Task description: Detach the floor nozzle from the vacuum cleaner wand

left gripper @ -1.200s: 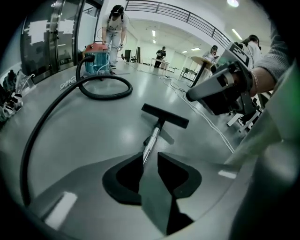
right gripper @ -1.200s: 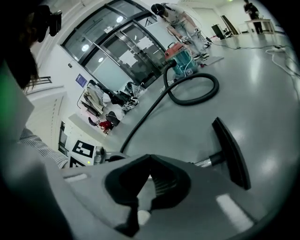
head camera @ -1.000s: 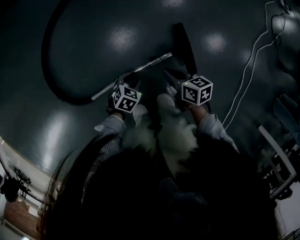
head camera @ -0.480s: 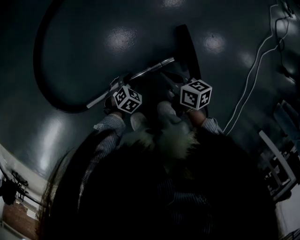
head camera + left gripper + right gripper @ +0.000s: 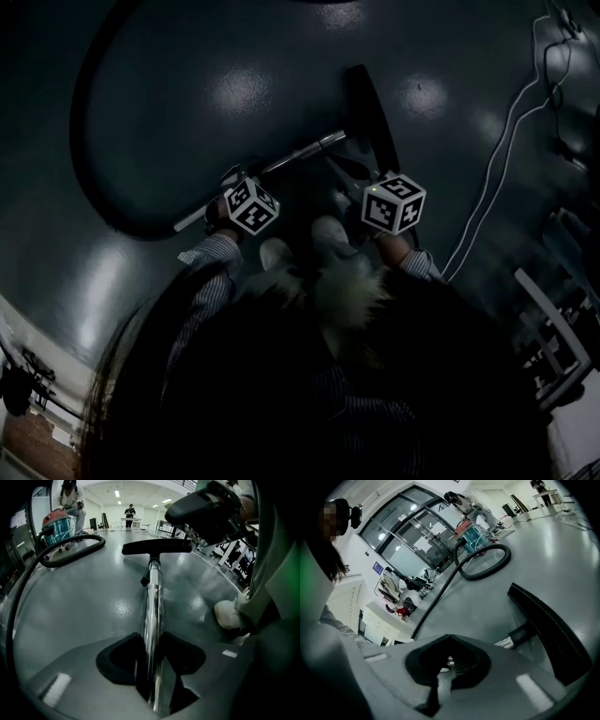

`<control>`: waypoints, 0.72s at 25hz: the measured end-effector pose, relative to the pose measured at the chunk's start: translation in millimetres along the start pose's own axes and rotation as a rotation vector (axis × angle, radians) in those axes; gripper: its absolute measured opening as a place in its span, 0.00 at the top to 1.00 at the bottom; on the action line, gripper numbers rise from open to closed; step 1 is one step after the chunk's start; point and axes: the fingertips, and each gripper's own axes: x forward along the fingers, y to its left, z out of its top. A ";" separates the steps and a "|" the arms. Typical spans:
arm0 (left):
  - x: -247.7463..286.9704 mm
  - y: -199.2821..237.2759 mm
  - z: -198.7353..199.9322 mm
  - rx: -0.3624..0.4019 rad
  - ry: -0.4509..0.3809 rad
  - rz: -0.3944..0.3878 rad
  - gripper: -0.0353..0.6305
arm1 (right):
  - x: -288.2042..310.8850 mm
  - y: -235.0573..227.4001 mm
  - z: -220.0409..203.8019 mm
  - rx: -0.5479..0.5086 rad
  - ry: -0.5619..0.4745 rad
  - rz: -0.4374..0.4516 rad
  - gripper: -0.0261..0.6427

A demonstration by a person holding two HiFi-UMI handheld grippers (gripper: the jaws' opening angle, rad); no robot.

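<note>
The floor (image 5: pixel 84 602) is open all around; a hose (image 5: pixel 70 555) curves at the far left. The wand (image 5: pixel 153 597) lies flat and points far, to the floor nozzle (image 5: pixel 157 547). The left tongs (image 5: pixel 151 646) are closing around the wand. The right tongs (image 5: pixel 448 658) are closed and empty.

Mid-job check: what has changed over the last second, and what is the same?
The left claw has dropped down over the wand, and its jaws are closing with the tube between them. The right claw shifted slightly back toward the person. Unchanged: the right claw is shut, and the floor nozzle is still on the wand, lying on the floor.
</note>
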 end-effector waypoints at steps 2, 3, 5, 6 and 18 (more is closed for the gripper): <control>-9.9 2.0 9.0 -0.020 -0.022 -0.017 0.67 | -3.0 0.6 10.6 -0.012 -0.010 -0.012 0.96; -15.7 3.6 15.0 -0.029 -0.034 -0.018 0.67 | -5.5 1.9 16.5 -0.014 -0.016 -0.015 0.96; -29.1 6.4 27.9 -0.050 -0.059 -0.016 0.67 | -13.6 7.9 27.9 -0.013 -0.028 -0.021 0.96; -36.9 7.7 34.7 -0.062 -0.073 -0.016 0.67 | -19.1 11.9 33.5 -0.011 -0.037 -0.028 0.96; -205.2 -13.7 139.1 -0.138 -0.256 -0.025 0.67 | -138.7 116.3 159.7 0.003 -0.324 -0.132 0.96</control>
